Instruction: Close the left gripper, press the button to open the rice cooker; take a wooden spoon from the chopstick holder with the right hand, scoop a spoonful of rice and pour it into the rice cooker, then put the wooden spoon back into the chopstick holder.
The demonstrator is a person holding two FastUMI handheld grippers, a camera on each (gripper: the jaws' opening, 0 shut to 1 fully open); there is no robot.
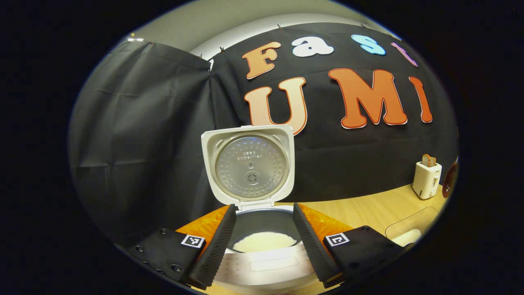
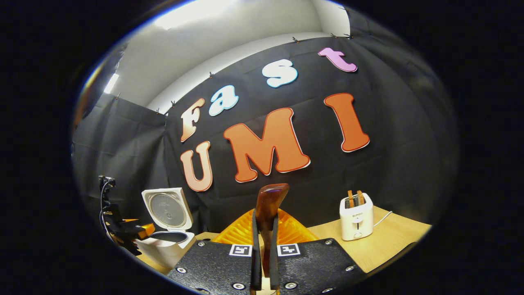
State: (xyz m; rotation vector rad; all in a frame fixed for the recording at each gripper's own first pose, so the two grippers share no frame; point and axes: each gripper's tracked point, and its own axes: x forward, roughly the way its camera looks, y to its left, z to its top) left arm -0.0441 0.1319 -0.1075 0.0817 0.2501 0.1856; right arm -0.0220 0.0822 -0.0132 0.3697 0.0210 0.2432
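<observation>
The white rice cooker (image 1: 262,266) stands right in front of my left gripper (image 1: 264,209), its lid (image 1: 248,168) swung up and upright. White rice (image 1: 264,241) lies in the bottom of its inner pot. The left gripper is open, one finger on each side of the pot's mouth and nothing between them. My right gripper (image 2: 265,219) is shut on the wooden spoon (image 2: 271,198), which stands upright between the fingers with its glossy brown bowl on top. In the right gripper view the open rice cooker (image 2: 166,241) sits far to the left, with the left gripper (image 2: 125,233) beside it.
A white toaster (image 2: 356,217) with bread slices stands on the wooden table (image 2: 389,241) near the cloth wall; it also appears as the toaster (image 1: 426,178) at the right. A clear container (image 1: 407,235) holding something white lies at the table's right edge.
</observation>
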